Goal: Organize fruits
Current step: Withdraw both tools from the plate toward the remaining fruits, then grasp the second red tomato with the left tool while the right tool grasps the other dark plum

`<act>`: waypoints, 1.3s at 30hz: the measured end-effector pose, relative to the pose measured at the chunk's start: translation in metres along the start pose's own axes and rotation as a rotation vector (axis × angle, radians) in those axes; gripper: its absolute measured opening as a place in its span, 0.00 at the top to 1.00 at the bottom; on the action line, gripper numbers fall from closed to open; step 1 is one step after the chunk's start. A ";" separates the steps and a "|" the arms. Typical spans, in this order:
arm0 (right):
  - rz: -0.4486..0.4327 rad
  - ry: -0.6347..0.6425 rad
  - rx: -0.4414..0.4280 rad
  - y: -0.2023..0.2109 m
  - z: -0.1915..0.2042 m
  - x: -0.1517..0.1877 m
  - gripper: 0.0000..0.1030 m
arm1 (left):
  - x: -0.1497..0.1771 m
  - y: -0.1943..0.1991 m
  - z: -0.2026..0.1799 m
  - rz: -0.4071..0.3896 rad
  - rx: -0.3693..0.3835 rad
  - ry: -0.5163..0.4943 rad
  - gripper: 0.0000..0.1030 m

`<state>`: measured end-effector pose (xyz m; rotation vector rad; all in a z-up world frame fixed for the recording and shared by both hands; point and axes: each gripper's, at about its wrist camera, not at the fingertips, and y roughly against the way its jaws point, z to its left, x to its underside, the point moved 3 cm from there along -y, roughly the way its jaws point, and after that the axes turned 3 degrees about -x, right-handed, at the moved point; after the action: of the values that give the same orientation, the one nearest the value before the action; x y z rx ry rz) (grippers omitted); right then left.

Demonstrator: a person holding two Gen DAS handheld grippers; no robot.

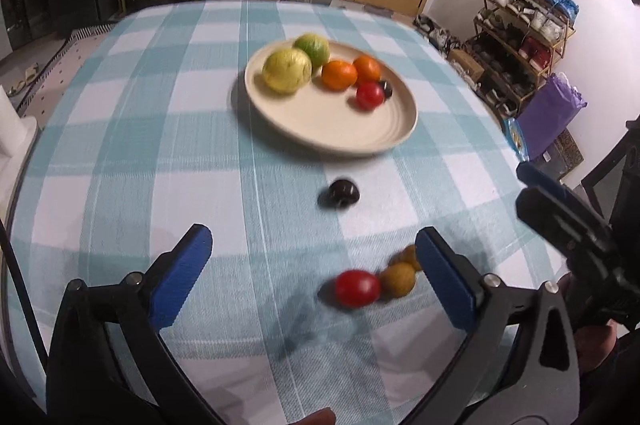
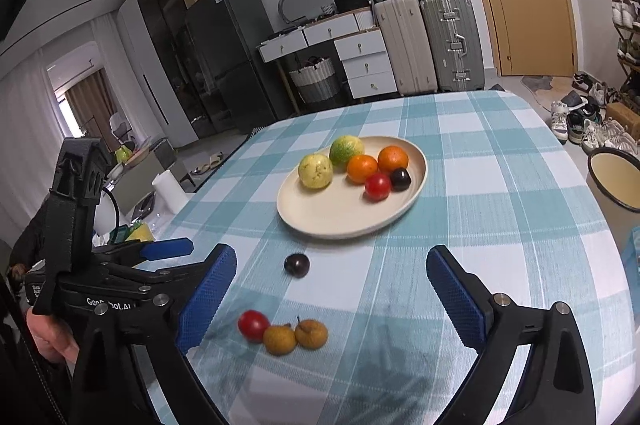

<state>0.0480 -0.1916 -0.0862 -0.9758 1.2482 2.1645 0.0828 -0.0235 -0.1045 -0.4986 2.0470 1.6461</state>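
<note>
Checked bench [image 2: 500, 185]: both tools gape empty, left tool [image 1: 316, 281], right tool [image 2: 332, 289]. Centre on the red tomato [image 2: 253, 324], probably touching a brown fruit [image 2: 280, 340]; close gently.

A cream plate [image 2: 320, 221] sat on a tablecloth [image 2: 500, 185] checked in pale teal and white. On it were a yellow fruit [image 2: 315, 170], a green-and-yellow fruit [image 2: 346, 149], two orange citrus [image 2: 362, 168], a red tomato [image 2: 377, 186] and a dark purple plum [image 2: 400, 178]. On the cloth lay another dark plum [image 2: 297, 265], a red tomato [image 2: 253, 324] and two brown-yellow fruits [image 2: 280, 339]. Both black grippers wore blue pads [image 2: 456, 297].
</note>
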 end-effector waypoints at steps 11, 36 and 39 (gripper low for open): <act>0.029 -0.019 0.018 0.002 -0.006 0.015 0.05 | 0.027 -0.024 0.003 0.093 0.032 0.020 0.02; 0.048 -0.040 0.019 -0.002 -0.014 0.021 0.05 | 0.031 -0.031 -0.017 0.113 0.170 -0.089 0.74; 0.051 -0.042 0.018 -0.003 -0.014 0.021 0.05 | 0.031 -0.031 -0.015 0.119 0.184 -0.072 0.74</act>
<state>0.0415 -0.2017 -0.1088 -0.8965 1.2837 2.1972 0.0725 -0.0446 -0.1445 -0.2556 2.1842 1.4987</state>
